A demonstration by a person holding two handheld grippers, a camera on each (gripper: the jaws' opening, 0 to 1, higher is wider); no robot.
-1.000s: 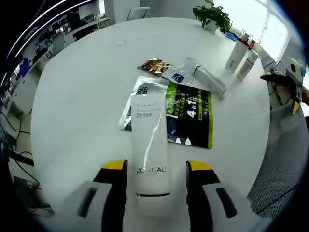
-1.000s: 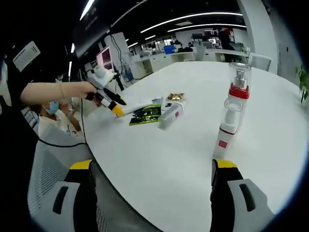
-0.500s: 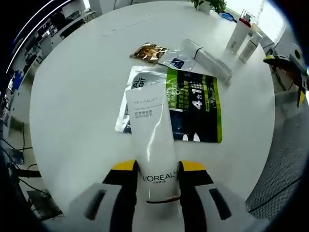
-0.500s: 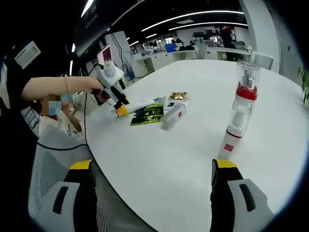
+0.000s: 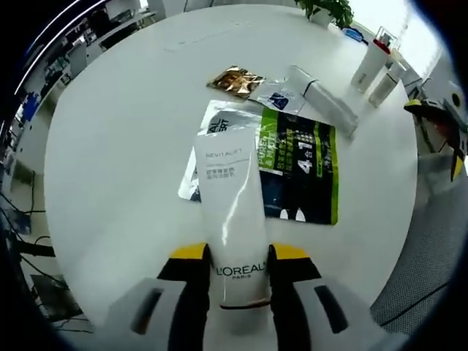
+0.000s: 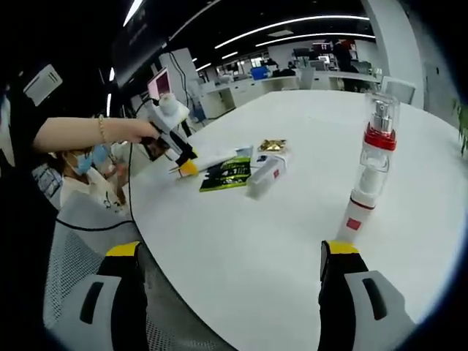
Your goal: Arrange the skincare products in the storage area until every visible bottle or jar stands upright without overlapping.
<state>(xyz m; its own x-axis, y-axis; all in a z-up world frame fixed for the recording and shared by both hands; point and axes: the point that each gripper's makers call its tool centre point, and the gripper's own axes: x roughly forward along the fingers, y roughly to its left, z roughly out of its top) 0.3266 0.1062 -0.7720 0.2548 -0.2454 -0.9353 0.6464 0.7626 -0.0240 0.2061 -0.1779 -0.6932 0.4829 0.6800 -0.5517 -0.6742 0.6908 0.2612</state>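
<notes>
A white L'Oreal tube [image 5: 232,212] lies lengthwise over a silver sachet [image 5: 218,123] and a green-and-black sachet [image 5: 301,168]. My left gripper [image 5: 240,256] is shut on its cap end; it shows from afar, held by a hand, as the left gripper [image 6: 175,152]. A second white tube [image 5: 329,110] lies flat beyond, also seen as the lying tube [image 6: 265,177]. Two bottles [image 5: 371,64] stand upright at the far right. A red-collared pump bottle [image 6: 369,175] stands ahead of my right gripper [image 6: 230,256], which is wide open and holds nothing.
A gold sachet [image 5: 235,79] and a small clear sachet with a blue label [image 5: 281,96] lie near the tubes. A potted plant [image 5: 325,9] stands at the far edge of the round white table [image 5: 117,146]. Mesh chairs [image 6: 73,256] and a seated person border the table.
One second ago my left jaws stood open on either side of the L'Oreal tube; they have since closed on it and stayed so. The right gripper remains open.
</notes>
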